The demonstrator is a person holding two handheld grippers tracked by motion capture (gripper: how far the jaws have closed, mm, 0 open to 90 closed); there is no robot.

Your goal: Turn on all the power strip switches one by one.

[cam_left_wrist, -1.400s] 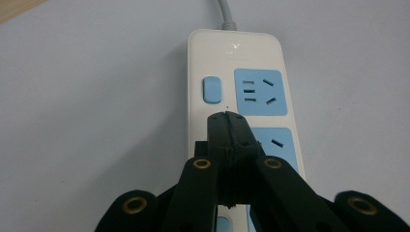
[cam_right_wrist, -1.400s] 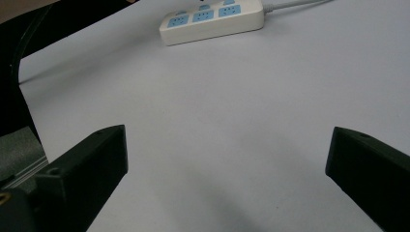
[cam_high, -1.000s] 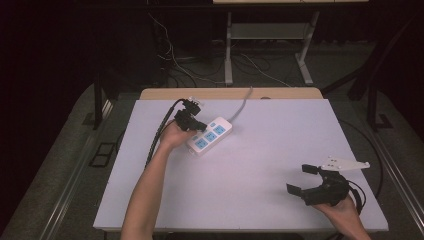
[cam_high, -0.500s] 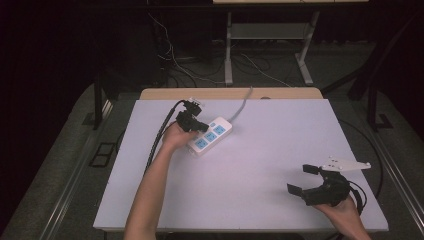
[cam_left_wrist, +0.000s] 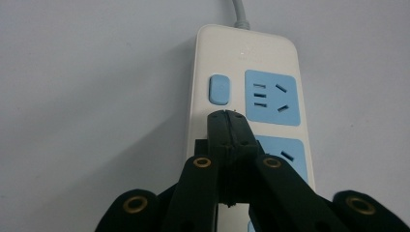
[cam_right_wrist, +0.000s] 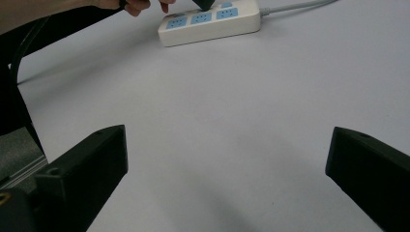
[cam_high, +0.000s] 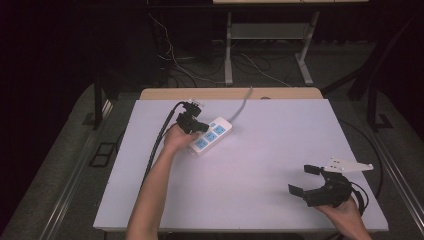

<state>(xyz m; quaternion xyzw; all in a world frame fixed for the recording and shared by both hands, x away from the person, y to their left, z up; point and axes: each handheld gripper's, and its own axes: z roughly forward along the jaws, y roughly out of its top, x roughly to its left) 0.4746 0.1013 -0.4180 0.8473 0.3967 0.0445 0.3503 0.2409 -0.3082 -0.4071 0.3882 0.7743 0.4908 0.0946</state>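
A: Item one? Progress?

B: White plastic power strip with blue sockets [cam_high: 211, 135], far left of the pale table [cam_high: 260, 200]. Left gripper [cam_left_wrist: 227, 118], jaws together, tip just short of the blue rocker switch [cam_left_wrist: 218, 89]; pressing likely remains.

A: Other tool? Containers?

B: Right gripper [cam_high: 304, 180], jaws apart, empty, near right. No containers.

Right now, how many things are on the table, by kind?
Power strip: 1
Hand-held grippers, left and right: 2
Total: 3
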